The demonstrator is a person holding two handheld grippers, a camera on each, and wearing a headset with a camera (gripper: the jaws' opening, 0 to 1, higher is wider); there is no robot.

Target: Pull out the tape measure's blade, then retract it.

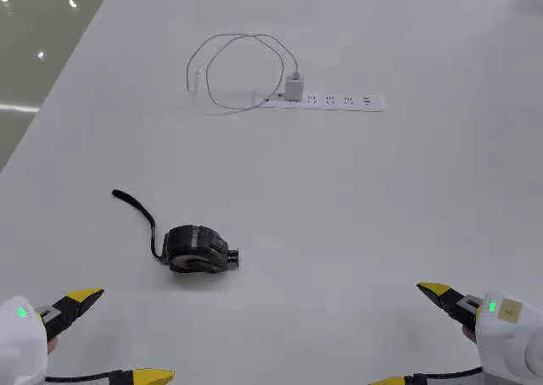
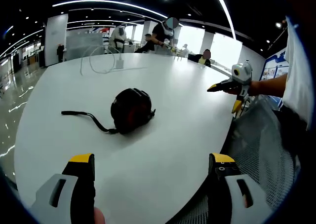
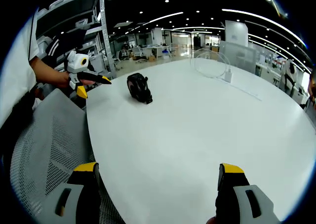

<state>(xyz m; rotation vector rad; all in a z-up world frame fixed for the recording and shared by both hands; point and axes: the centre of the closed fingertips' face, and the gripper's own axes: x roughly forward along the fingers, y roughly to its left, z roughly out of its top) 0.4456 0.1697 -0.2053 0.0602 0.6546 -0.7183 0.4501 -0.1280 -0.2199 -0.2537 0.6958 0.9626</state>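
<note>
while the head view shows a power strip (image 1: 331, 102) past the tape measure (image 1: 198, 249), the left gripper view adds people (image 2: 159, 36). left gripper (image 2: 151, 159) and right gripper (image 3: 158, 167) gape wide.

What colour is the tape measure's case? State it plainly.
The tape measure is black, strap included; the left gripper view shows it best.

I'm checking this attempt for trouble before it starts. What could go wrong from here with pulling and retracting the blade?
1. The tape measure lies loose on the white table, and both the left gripper and right gripper are open and apart from it; pulling the blade without pinning the case would likely drag it.
2. The blade's hook is small, so jaws may slip off.
3. The loose strap could get pinched with the case.
</note>
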